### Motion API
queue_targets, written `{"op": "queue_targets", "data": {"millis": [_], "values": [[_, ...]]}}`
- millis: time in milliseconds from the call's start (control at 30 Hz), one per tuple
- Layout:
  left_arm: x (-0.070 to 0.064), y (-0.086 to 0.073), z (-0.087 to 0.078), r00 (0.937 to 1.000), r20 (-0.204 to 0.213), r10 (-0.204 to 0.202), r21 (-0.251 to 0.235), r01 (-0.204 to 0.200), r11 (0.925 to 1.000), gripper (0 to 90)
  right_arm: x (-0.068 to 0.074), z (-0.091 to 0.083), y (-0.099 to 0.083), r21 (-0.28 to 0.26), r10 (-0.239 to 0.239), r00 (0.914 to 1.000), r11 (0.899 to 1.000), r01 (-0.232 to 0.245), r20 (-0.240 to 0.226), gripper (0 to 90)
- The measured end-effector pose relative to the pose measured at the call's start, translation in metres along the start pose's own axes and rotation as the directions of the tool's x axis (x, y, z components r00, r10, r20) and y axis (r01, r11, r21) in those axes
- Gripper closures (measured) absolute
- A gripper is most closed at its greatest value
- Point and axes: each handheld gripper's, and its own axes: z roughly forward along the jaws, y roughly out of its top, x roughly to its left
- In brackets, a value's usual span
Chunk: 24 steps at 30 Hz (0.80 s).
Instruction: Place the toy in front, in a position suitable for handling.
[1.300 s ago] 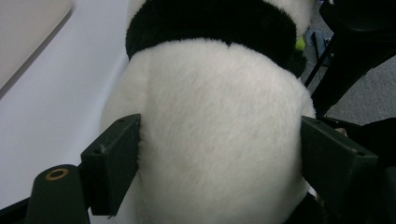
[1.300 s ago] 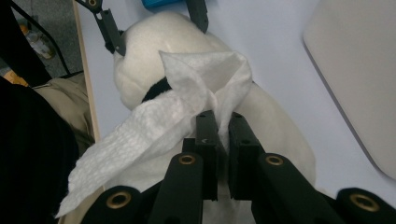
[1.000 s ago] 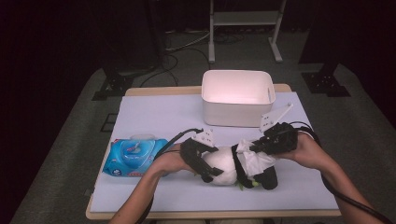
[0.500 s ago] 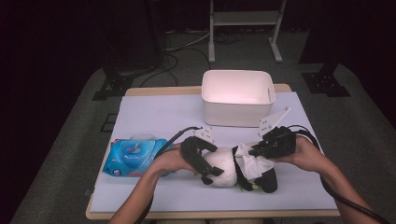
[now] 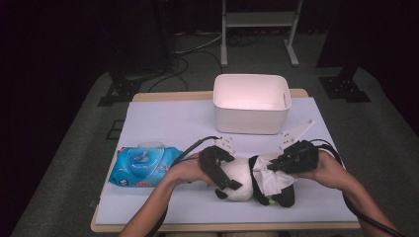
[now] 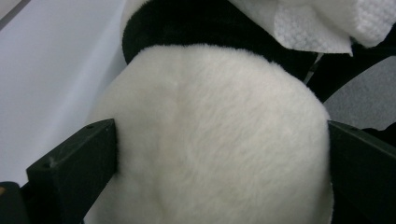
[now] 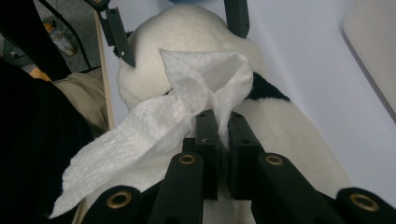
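A black and white panda plush (image 5: 242, 181) lies on its side near the table's front edge. My left gripper (image 5: 228, 174) is shut on its white head (image 6: 210, 140), one black jaw pressed into the fur on each side. My right gripper (image 5: 274, 167) comes in from the right, shut on a crumpled white wipe (image 7: 187, 107). The wipe (image 5: 271, 180) drapes over the panda's body, just behind the black band (image 7: 268, 88) below its head. In the right gripper view, the left gripper's two jaws frame the head at the top.
A white tub (image 5: 252, 101) stands at the back of the white mat (image 5: 163, 118). A blue pack of wet wipes (image 5: 143, 165) lies left of my left hand. The mat's front edge runs close below the panda. Dark floor and stands surround the table.
The right gripper has slid a little toward the near edge, dragging the wipe over the panda's body. The left gripper keeps its hold on the head.
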Motion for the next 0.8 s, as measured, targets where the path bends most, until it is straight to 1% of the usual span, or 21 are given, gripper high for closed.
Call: {"op": "queue_targets", "data": {"millis": [167,267,300,367,467,500,567,600,767,800], "values": [[-0.001,0.001,0.005,0.9999,-0.009,0.012,0.013,-0.012,0.9998,0.0,0.000,0.001,-0.004,-0.007,0.007,0.9999,1.000,-0.007,-0.009,84.2],[-0.003,0.000,0.008,0.9992,-0.026,0.031,0.019,-0.031,0.9993,0.0,0.000,0.003,-0.003,-0.007,0.002,1.0000,1.000,-0.002,-0.009,84.2],[-0.003,0.000,0.007,0.9989,-0.032,0.035,0.015,-0.035,0.9993,1.1,0.000,0.003,-0.003,-0.005,0.003,0.9999,1.000,-0.003,-0.012,84.2],[-0.004,-0.002,0.004,0.9985,-0.036,0.041,0.005,-0.041,0.9992,9.0,0.000,0.003,-0.002,-0.006,0.004,0.9999,1.000,-0.004,-0.011,84.2],[-0.005,-0.003,-0.003,0.9964,-0.051,0.067,-0.014,-0.068,0.9976,19.9,0.000,0.002,-0.001,-0.015,0.002,1.0000,1.000,-0.002,-0.005,84.2],[-0.006,-0.002,-0.005,0.9958,-0.056,0.072,-0.015,-0.073,0.9972,21.7,0.001,0.001,0.000,-0.015,0.000,1.0000,1.000,0.000,-0.001,84.1],[-0.006,-0.001,-0.008,0.9940,-0.066,0.087,-0.014,-0.089,0.9960,23.7,0.001,-0.001,0.003,-0.019,-0.007,1.0000,1.000,0.007,0.001,84.1],[-0.006,0.000,-0.010,0.9938,-0.067,0.088,-0.014,-0.089,0.9959,24.8,0.001,-0.002,0.005,-0.018,-0.013,0.9999,1.000,0.013,0.007,84.1],[-0.005,0.003,-0.017,0.9907,-0.089,0.103,-0.008,-0.104,0.9946,25.7,0.000,-0.005,0.014,-0.025,-0.032,0.9991,0.999,0.033,0.027,84.1],[-0.005,0.004,-0.019,0.9890,-0.094,0.115,-0.001,-0.115,0.9933,25.8,0.000,-0.005,0.015,-0.023,-0.033,0.9990,0.999,0.034,0.030,84.1]]}}
